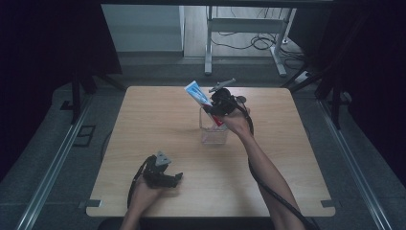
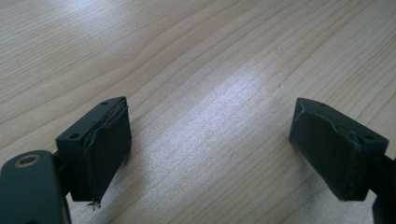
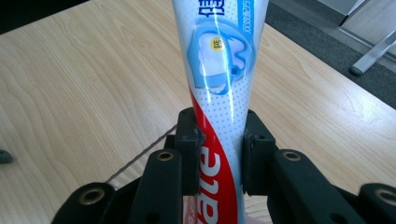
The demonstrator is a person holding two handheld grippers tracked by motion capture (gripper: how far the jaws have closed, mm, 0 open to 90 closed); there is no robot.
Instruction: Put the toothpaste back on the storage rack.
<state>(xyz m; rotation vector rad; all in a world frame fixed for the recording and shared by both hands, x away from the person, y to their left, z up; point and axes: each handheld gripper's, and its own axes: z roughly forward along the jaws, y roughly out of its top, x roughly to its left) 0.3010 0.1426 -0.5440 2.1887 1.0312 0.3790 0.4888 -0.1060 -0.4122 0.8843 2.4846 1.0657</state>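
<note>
- The light wooden square-topped table (image 1: 158, 115) was the largest thing, its pale grain running under both grippers; every place below is given relative to the clear plastic box.
- The person's right forearm (image 1: 268, 172) reached in from the near edge of the table up to the box, and a black cable trailed back along it.
- The person's left forearm (image 1: 136, 211) came in at the near left corner, well apart from the box.
- The clear, square, open-topped plastic box (image 1: 213, 134) stood upright near the middle of the table, slightly toward the far side.
- The right gripper (image 3: 219, 144), black with a grey plate on top, sat just above the box's far right corner in the high view. Its jaws were nearly closed, pressing from both sides on the lower part of the tube.
- The left gripper (image 2: 210, 149), also black, hung low over bare wood near the front left of the table, well apart from the box. Its jaws stood wide apart with nothing between them.
- The white, blue and red toothpaste tube (image 3: 219, 84) was tilted, its red lower end down inside the box and its blue and white flat end sticking up and away past the box's far left rim (image 1: 197, 92).
</note>
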